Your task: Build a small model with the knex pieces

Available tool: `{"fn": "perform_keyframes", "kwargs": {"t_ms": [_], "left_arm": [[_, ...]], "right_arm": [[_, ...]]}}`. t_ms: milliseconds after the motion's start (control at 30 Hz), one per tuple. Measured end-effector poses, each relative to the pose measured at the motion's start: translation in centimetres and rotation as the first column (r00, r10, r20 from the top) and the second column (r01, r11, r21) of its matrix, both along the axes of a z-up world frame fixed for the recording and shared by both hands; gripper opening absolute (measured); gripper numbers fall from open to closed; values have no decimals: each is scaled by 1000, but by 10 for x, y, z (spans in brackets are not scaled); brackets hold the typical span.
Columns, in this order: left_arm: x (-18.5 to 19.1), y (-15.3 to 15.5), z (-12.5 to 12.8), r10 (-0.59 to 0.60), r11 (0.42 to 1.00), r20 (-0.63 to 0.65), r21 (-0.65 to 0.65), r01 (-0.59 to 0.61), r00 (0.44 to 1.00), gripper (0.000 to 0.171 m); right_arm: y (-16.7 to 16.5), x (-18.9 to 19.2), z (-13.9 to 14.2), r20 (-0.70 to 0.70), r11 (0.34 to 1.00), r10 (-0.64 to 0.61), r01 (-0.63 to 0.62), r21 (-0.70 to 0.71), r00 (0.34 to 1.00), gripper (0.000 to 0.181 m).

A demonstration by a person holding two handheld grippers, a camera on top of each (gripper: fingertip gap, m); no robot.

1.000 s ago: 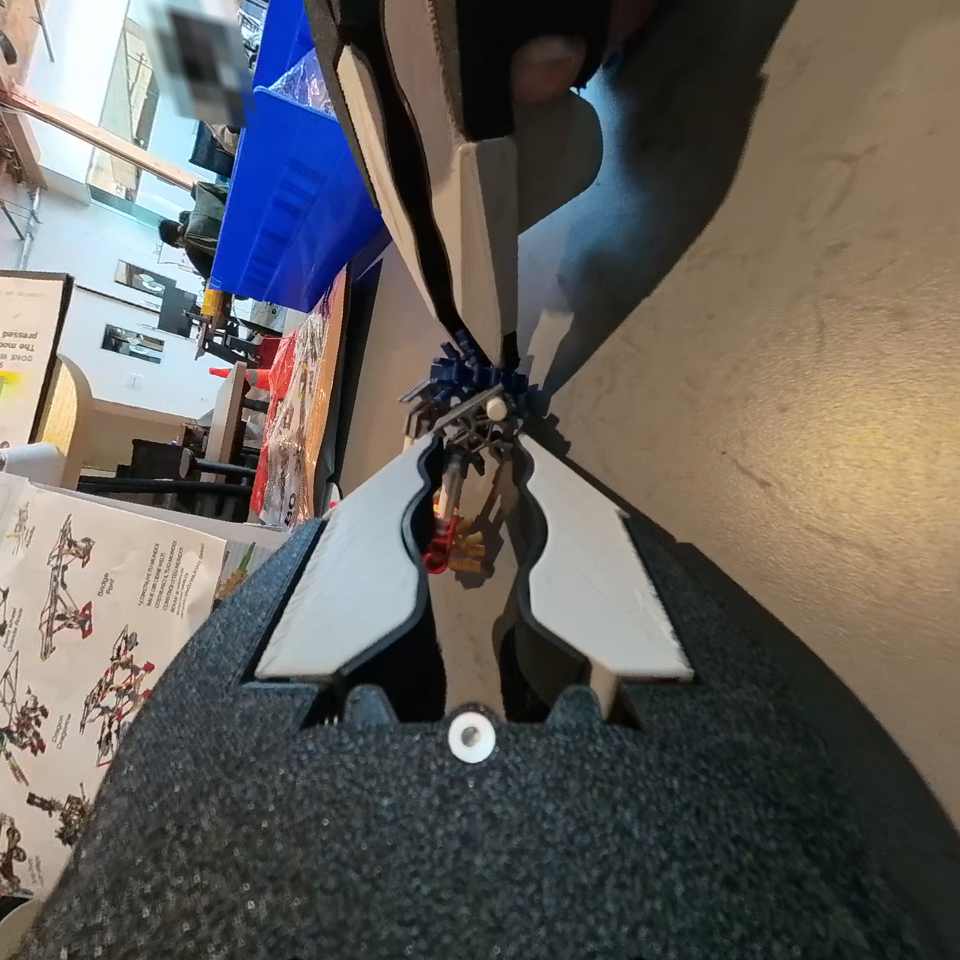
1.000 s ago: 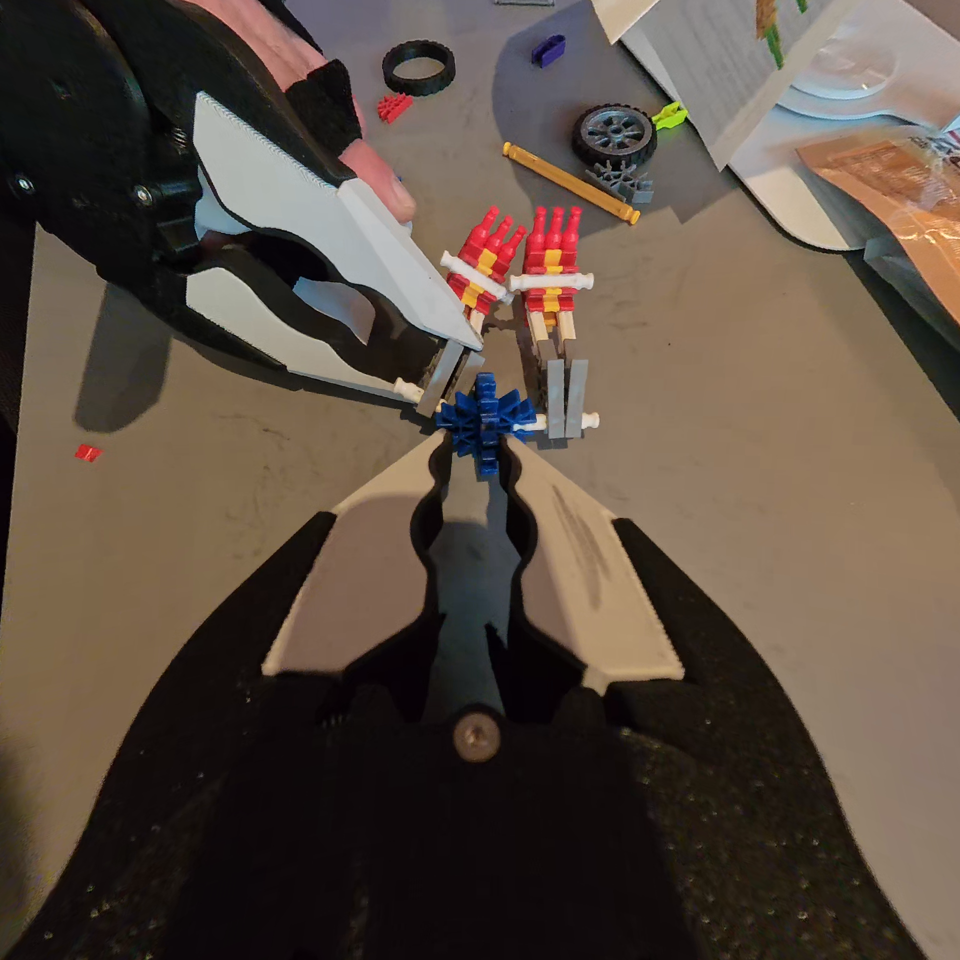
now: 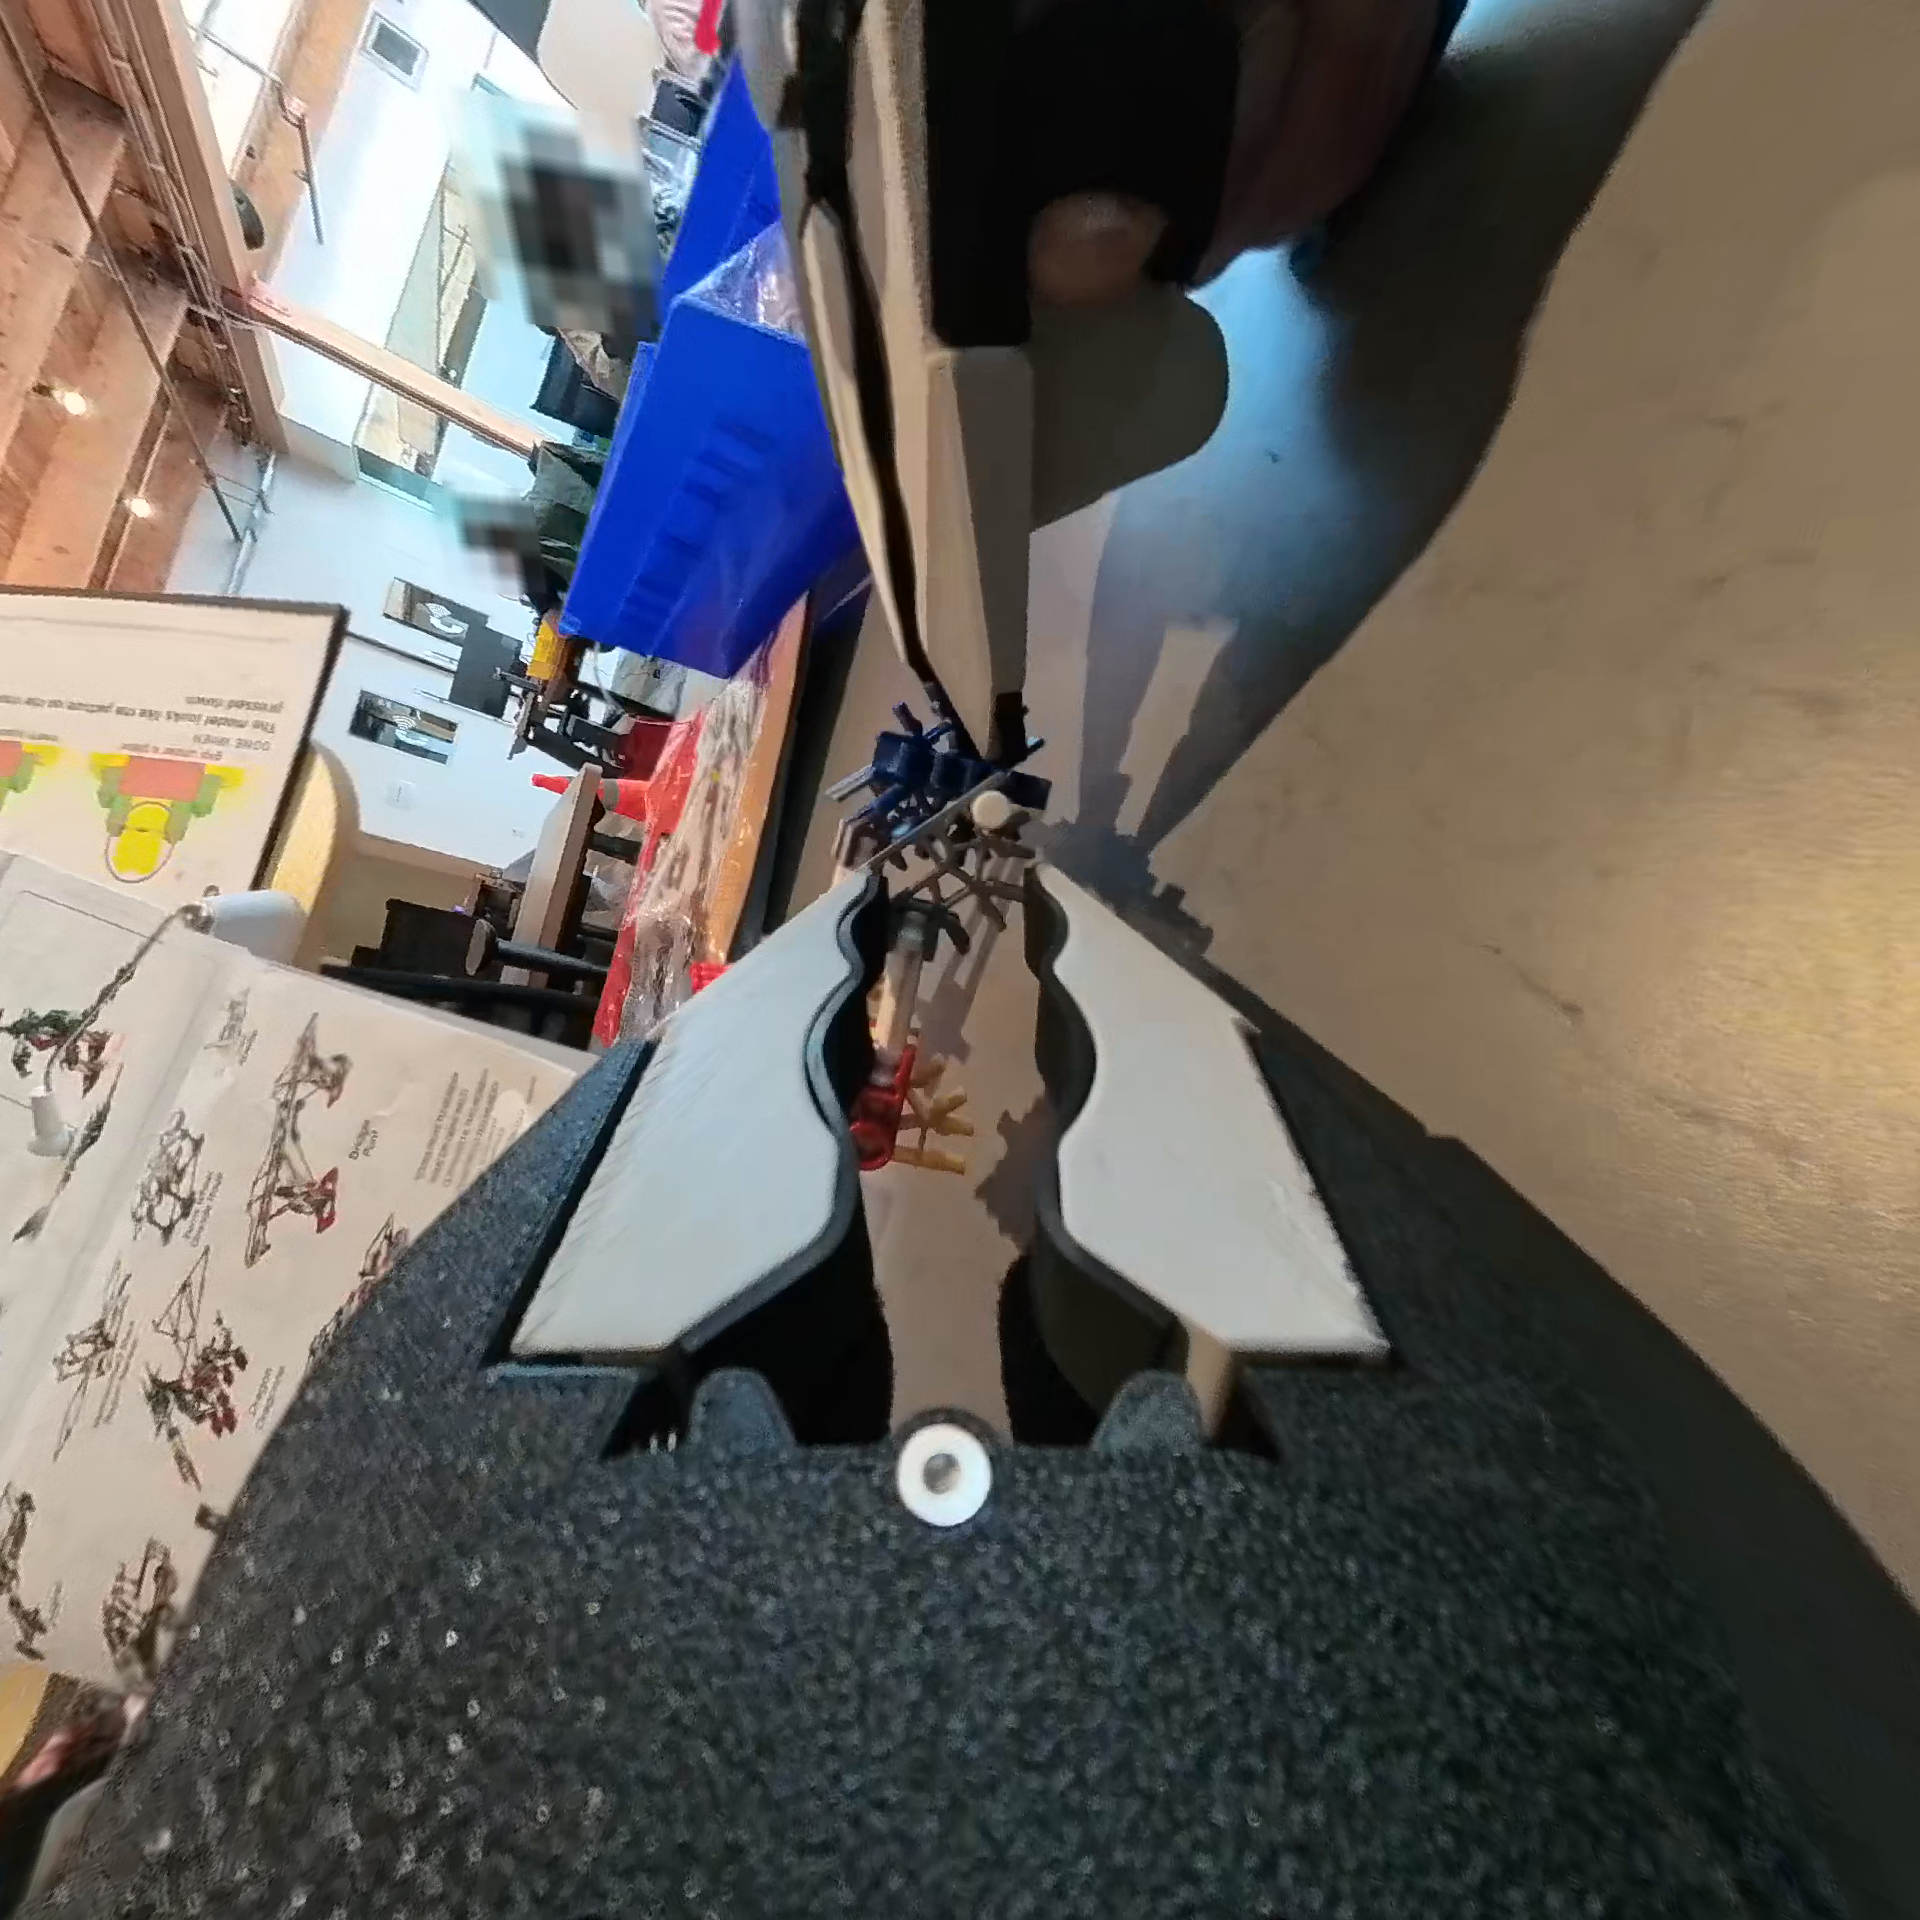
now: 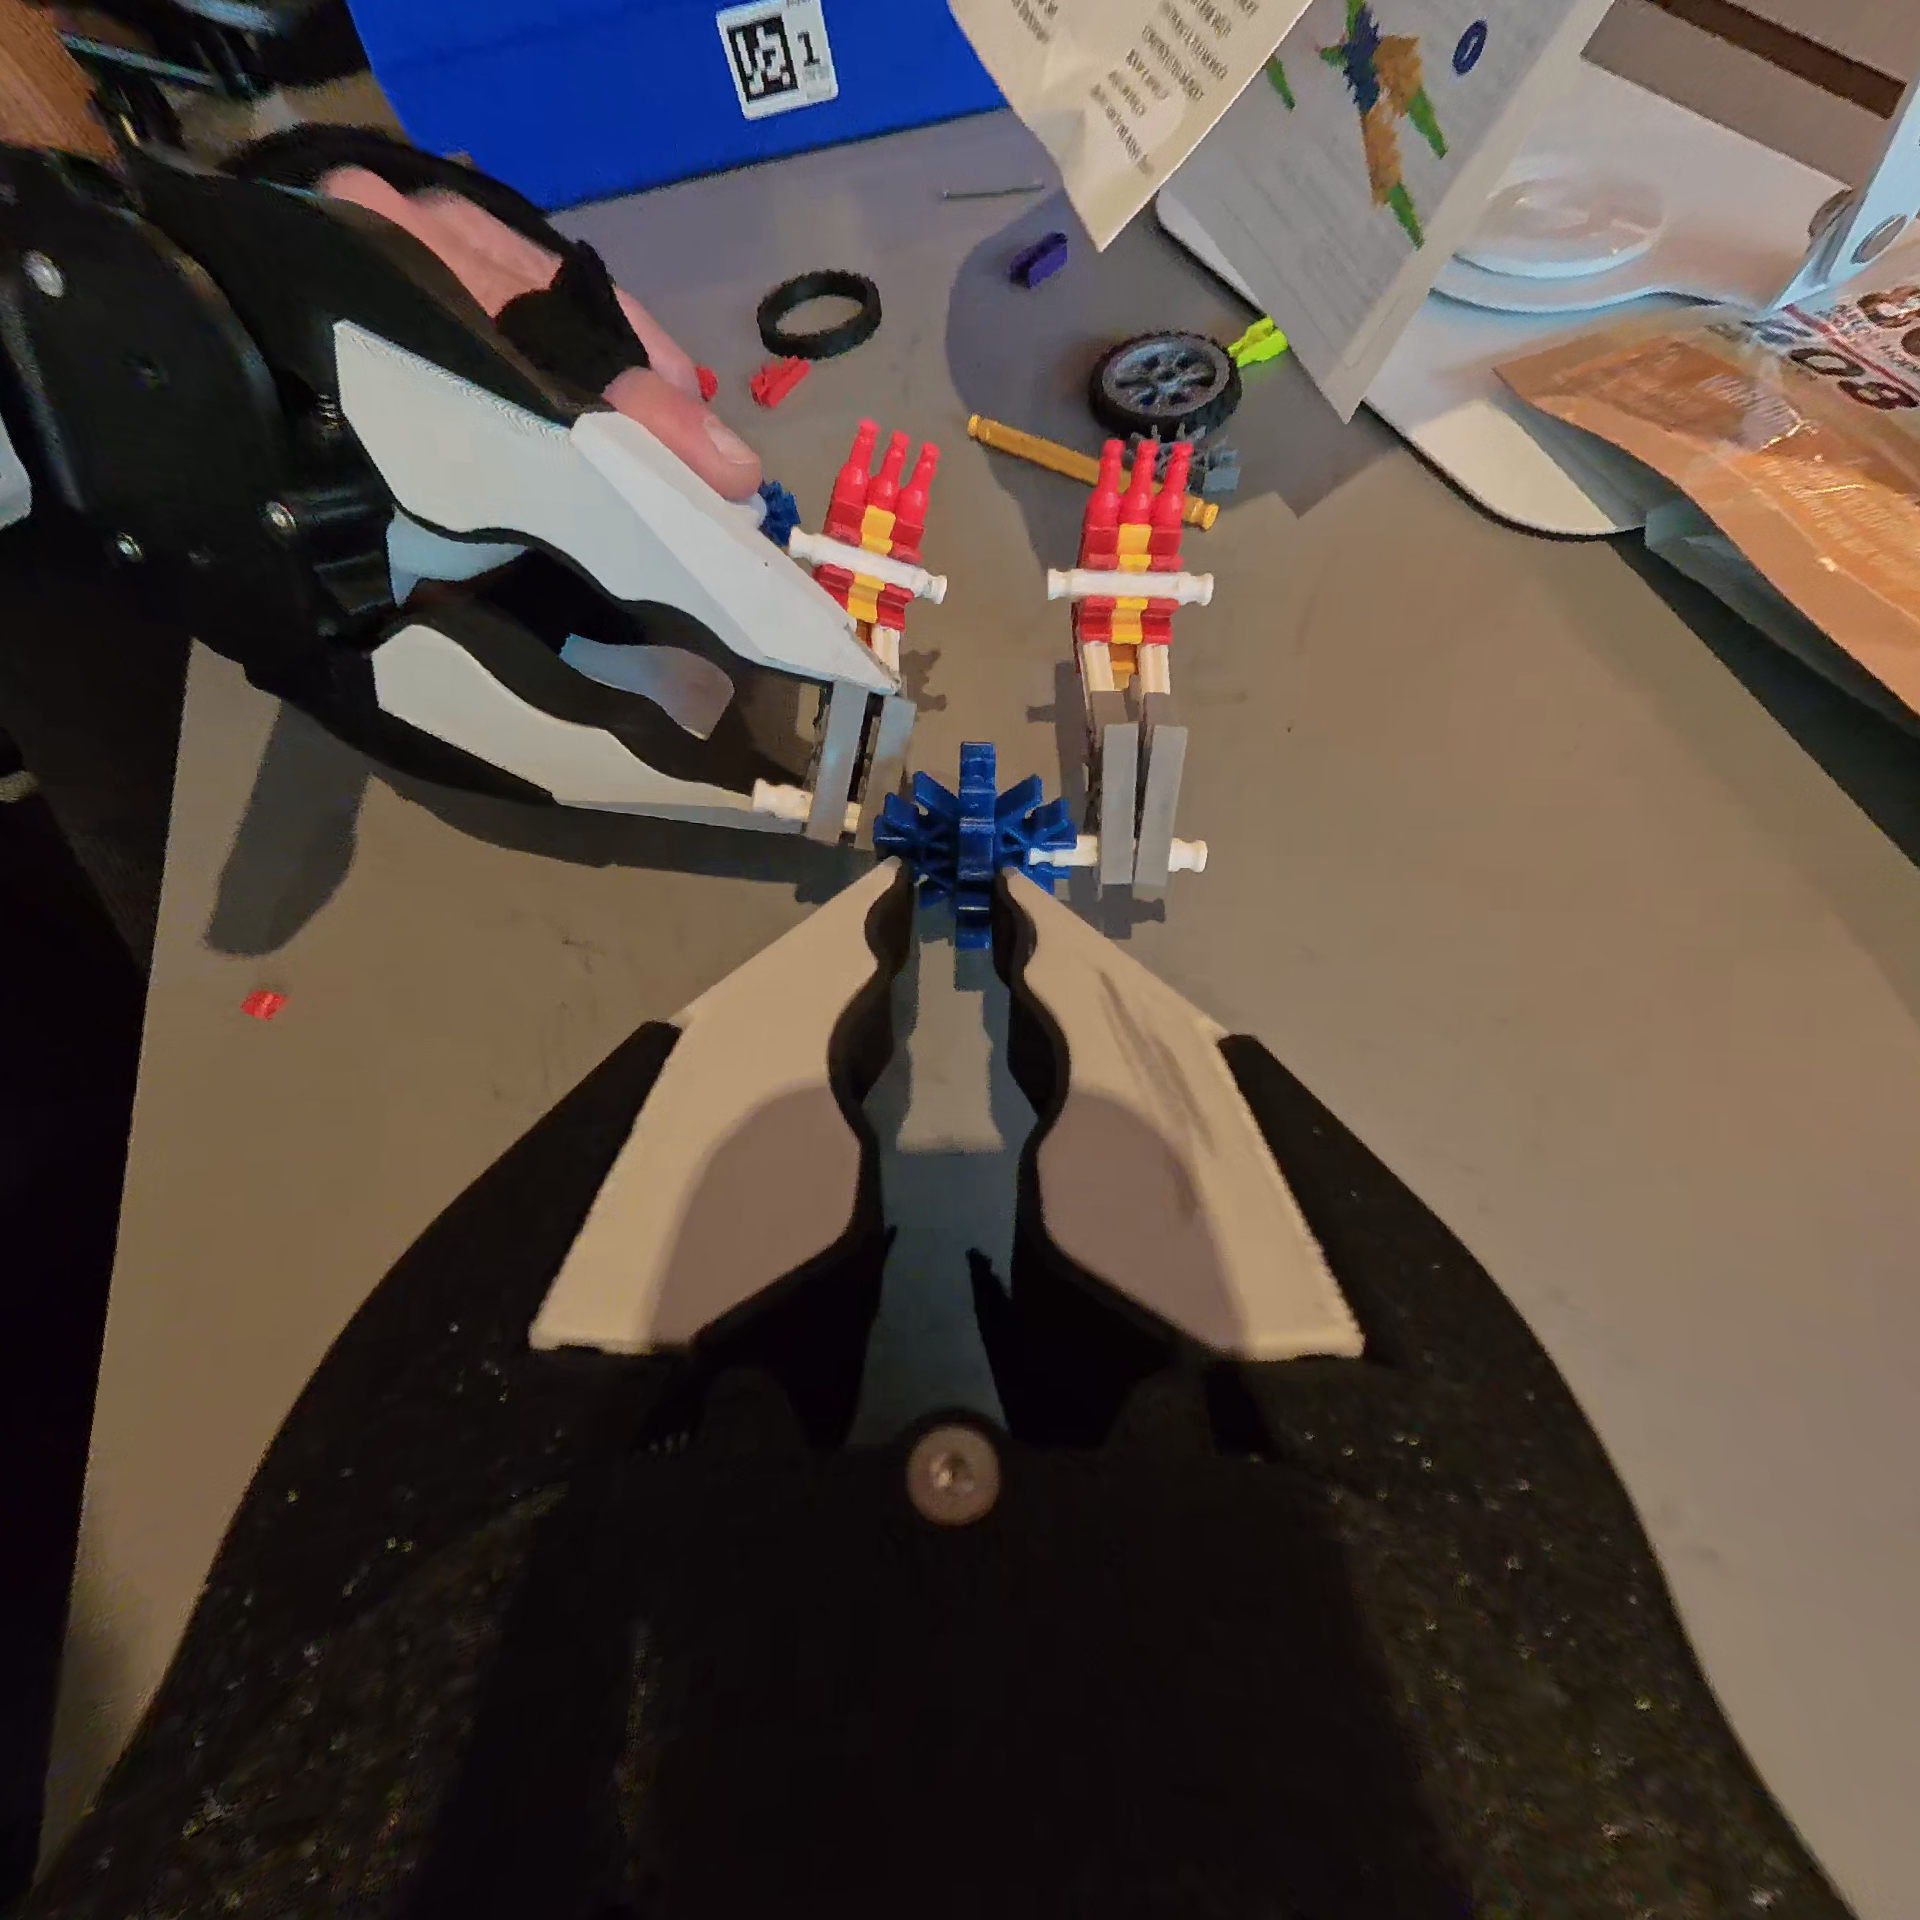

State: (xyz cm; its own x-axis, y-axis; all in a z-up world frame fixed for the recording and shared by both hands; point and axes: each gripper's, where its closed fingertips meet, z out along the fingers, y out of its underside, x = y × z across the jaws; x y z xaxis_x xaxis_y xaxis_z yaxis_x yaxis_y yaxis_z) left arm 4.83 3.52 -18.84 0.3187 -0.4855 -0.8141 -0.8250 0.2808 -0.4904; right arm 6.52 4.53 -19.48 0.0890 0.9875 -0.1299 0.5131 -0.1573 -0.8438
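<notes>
**Change of state.** One second earlier the two red, yellow and cream rod-and-connector stacks stood side by side, nearly touching. They are now well apart on the grey table top (image 4: 1455, 935). The left stack (image 4: 878, 551) has been drawn toward the left gripper's side. The right stack (image 4: 1132, 582) is seated on the short white rod (image 4: 1065, 854).

**Right gripper** (image 4: 956, 894). It is clenched on the blue snowflake-shaped plastic connector (image 4: 971, 831), with one fingertip on each side of it. The connector lies between the two stacks. It touches the white rod on its right and sits just beside the left stack's grey plates (image 4: 857, 764).

**Left gripper** (image 4: 831, 743). Its jaws are closed on the grey-plate end of the left stack, one finger above and one below. In the left wrist view the grey spoked pieces are seen pinched between the tips. A short white rod stub (image 4: 779, 798) projects from the plates along the lower finger.

**Surroundings.** The following lie farther off, untouched:
- a loose black rubber tyre ring (image 4: 821, 312)
- a grey-hubbed wheel (image 4: 1169, 384)
- a long yellow rod (image 4: 1039, 447)
- a small red clip (image 4: 262, 1003)

A blue plastic bin (image 4: 623, 83) and a printed instruction sheet (image 4: 1299, 135) stand at the far edge.
</notes>
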Motion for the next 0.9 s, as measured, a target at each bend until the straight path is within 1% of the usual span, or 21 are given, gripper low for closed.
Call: {"fn": "perform_keyframes", "kwargs": {"t_ms": [67, 133, 300, 467, 633, 767, 900], "left_arm": [[1, 1, 4, -8, 1000, 20, 4, 8, 1000, 25], [1, 2, 9, -11, 1000, 80, -21, 13, 997, 25], [2, 4, 21, -26, 998, 175, -45, 35, 984, 25], [4, 4, 27, -42, 996, 238, -61, 58, 970, 25], [7, 1, 36, -86, 993, 283, -47, 104, 955, 25], [7, 1, 38, -93, 994, 277, -31, 106, 956, 25], [6, 2, 31, -76, 996, 215, -26, 84, 974, 25]], "right_arm": [[1, 0, 4, -27, 1000, -3, 3, -17, 1000, 14], [1, 1, 9, -64, 999, -9, 7, -38, 998, 14], [3, 1, 20, -133, 997, -25, 15, -74, 991, 14], [4, 2, 24, -163, 996, -32, 18, -90, 986, 14], [3, 2, 32, -214, 992, -34, 7, -127, 976, 13], [3, 3, 35, -232, 990, -38, 6, -141, 972, 13], [4, 3, 31, -208, 992, -39, 12, -128, 977, 13]]}}
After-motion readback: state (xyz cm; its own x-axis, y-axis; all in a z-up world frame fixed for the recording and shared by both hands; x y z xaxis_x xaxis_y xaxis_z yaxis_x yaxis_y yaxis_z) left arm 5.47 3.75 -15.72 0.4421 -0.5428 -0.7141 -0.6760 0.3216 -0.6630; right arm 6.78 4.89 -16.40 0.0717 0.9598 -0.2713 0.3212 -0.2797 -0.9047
